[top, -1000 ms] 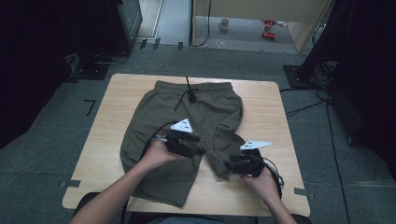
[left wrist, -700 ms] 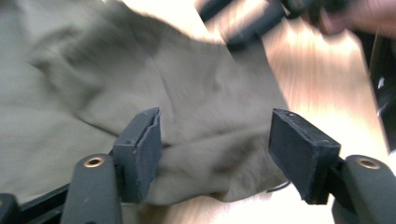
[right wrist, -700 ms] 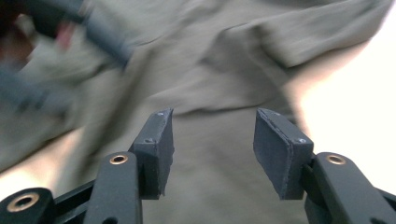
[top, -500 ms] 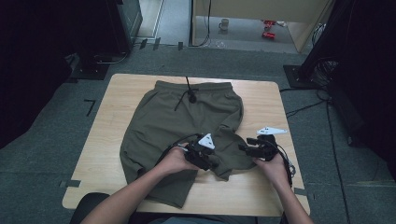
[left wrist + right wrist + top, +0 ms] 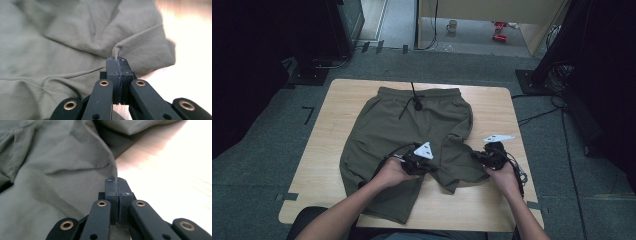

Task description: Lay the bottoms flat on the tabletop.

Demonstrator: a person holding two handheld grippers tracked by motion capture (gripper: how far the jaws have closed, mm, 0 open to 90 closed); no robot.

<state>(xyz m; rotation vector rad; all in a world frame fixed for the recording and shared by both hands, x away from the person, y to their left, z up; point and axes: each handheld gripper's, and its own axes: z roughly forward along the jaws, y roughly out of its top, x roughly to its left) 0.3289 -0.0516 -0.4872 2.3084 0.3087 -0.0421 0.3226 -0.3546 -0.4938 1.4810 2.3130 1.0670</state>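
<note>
While both grippers sit at the near part of the wooden table (image 5: 337, 95), each has its jaws pressed together on a pinch of the olive-green shorts (image 5: 412, 125). The left gripper (image 5: 117, 61) nips a raised fold, cloth spreading ahead and to its left. The right gripper (image 5: 116, 182) clamps a leg's edge, bare tabletop to its right. Beyond both lies the waistband with its black drawstring (image 5: 414, 100).

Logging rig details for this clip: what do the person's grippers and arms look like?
Both grippers, left and right, are black with brass-coloured rivets on the jaw links. Each carries a pale grey three-cornered plate on top and trails a black cable. The forearms are bare, no sleeves in view.
</note>
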